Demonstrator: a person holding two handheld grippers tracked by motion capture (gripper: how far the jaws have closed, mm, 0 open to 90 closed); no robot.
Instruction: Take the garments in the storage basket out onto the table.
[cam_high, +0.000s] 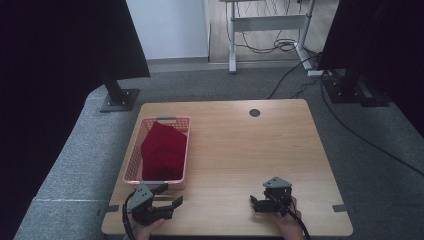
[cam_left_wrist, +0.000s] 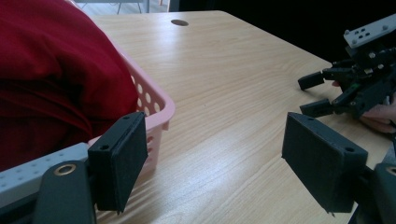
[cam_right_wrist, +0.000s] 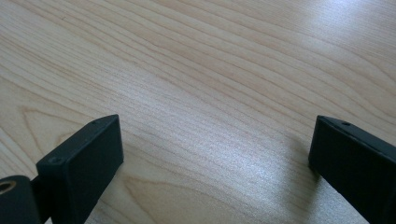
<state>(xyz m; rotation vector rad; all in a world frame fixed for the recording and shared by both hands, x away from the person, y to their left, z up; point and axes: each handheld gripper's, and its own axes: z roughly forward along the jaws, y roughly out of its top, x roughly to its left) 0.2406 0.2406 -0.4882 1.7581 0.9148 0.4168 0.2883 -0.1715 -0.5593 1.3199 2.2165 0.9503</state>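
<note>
place: lab or office test room | signs: wooden table (cam_high: 240, 150), grey carpet (cam_high: 210, 85), floor cables (cam_high: 280, 47), black stands (cam_high: 117, 95)

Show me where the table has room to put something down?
The table is bare from the basket across to the right edge, up to the dark hole. It is crowded on the left, where the red cloth fills the basket, and along the near edge by the left gripper and right gripper.

Light wooden table (cam_high: 235, 150), bare grain over most of it, small dark round grommet (cam_high: 254, 112) near its far edge. Grey carpet floor (cam_high: 65, 165) around. White desk frame (cam_high: 270, 25) at the back with black cables (cam_high: 280, 46) lying on the floor under it. Black stand base (cam_high: 119, 100) left of the table, another black stand (cam_high: 352, 90) at right. Dark curtains (cam_high: 45, 75) on both sides.
</note>
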